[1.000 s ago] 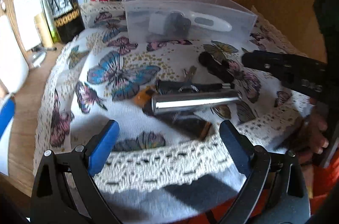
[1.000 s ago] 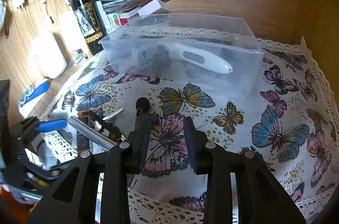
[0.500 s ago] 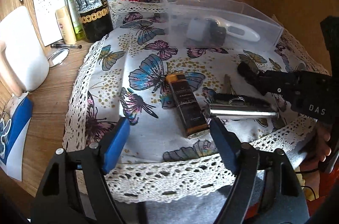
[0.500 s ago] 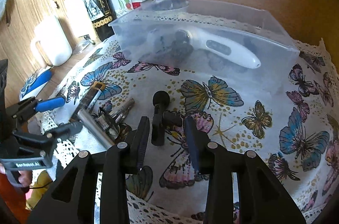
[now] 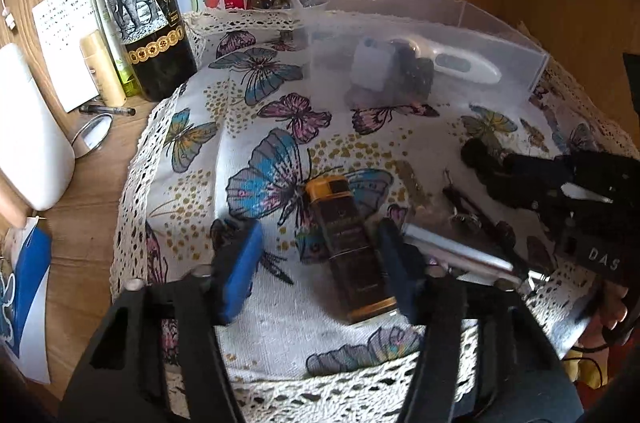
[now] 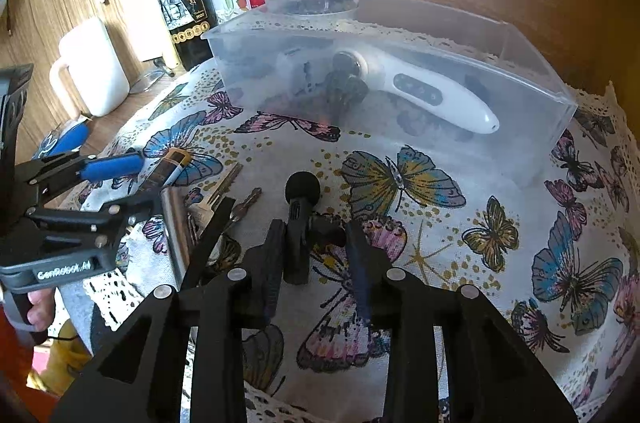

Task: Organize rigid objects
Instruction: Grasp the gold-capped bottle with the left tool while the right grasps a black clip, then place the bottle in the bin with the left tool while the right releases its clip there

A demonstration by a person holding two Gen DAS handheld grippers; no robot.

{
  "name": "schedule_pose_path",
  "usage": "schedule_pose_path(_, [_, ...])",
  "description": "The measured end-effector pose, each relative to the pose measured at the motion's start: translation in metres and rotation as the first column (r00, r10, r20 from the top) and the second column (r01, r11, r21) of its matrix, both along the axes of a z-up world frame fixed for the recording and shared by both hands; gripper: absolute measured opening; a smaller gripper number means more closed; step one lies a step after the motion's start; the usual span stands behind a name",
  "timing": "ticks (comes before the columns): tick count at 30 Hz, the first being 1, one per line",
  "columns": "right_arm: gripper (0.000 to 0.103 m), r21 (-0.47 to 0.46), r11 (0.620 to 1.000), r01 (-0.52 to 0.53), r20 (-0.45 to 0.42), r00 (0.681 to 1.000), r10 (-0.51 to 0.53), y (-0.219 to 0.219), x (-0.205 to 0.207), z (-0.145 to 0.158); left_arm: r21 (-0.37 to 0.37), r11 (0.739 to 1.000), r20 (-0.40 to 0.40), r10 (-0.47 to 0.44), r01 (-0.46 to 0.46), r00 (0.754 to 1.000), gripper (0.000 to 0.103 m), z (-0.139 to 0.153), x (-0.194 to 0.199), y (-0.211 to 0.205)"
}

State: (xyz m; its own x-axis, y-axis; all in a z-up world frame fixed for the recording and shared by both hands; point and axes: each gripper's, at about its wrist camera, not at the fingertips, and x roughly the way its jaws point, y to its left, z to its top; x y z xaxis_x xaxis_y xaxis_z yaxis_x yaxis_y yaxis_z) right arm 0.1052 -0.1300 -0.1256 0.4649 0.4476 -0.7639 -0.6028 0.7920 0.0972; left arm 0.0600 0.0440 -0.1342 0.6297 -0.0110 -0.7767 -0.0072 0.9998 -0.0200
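the clear plastic storage box is blurring its contents: a white handheld device and dark lumps beside it, hard to identify. nearer the camera than the box, on the butterfly-print cloth, a brown rectangular bottle with a gold cap is lying between the left gripper's blue pads; its jaws have just been closing, the right pad touching it, the left pad apart. the right gripper is standing narrowly parted around a black cylindrical object with a round head, contact unclear. a shiny metal tube is lying beside the bottle.
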Motion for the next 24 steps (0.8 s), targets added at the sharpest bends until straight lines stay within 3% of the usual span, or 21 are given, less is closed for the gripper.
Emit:
schedule_pose_path(3, [0.028, 0.011, 1.000, -0.002, 0.001, 1.000, 0.002, -0.001, 0.000, 0.001, 0.000, 1.000, 0.009, 0.011, -0.011, 1.000, 0.023, 0.001, 0.002, 0.001])
schedule_pose_path(11, [0.028, 0.062, 0.998, 0.020, 0.029, 0.999, -0.021, -0.015, -0.003, 0.015, -0.006, 1.000, 0.041, 0.019, -0.019, 0.999, 0.023, 0.011, -0.005, 0.005])
schedule_pose_path(24, [0.028, 0.126, 0.989, 0.080, 0.166, 0.981, -0.100, -0.040, 0.003, 0.063, -0.024, 1.000, 0.209, 0.022, -0.018, 0.978, 0.023, 0.072, 0.002, 0.001])
